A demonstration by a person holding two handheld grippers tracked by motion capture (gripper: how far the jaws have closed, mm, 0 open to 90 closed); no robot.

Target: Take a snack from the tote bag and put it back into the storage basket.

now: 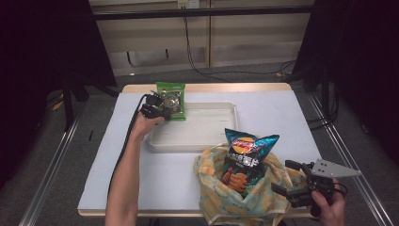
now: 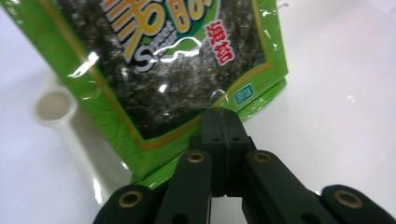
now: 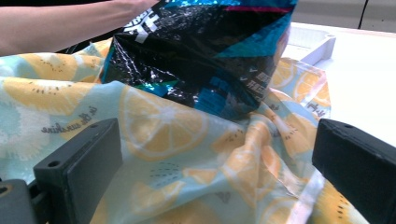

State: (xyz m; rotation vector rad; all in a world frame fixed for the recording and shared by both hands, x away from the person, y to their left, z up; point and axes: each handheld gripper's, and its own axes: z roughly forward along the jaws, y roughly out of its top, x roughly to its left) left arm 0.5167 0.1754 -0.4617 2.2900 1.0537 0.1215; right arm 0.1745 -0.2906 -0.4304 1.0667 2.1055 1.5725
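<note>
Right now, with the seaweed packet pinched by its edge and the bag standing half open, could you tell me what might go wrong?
1. The left gripper holds the green seaweed packet only by a bottom corner, so the glossy film could slip out.
2. The chips bag already fills the mouth of the fruit-print bag, so the packet may have little room to enter.
3. The right gripper stands open beside the cloth, not holding it, so the bag could sag or shift.

A green seaweed packet (image 1: 171, 100), a teal-and-black chip bag (image 1: 244, 157), and pale-blue cloth bag (image 1: 214, 188) printed with orange slices.
</note>
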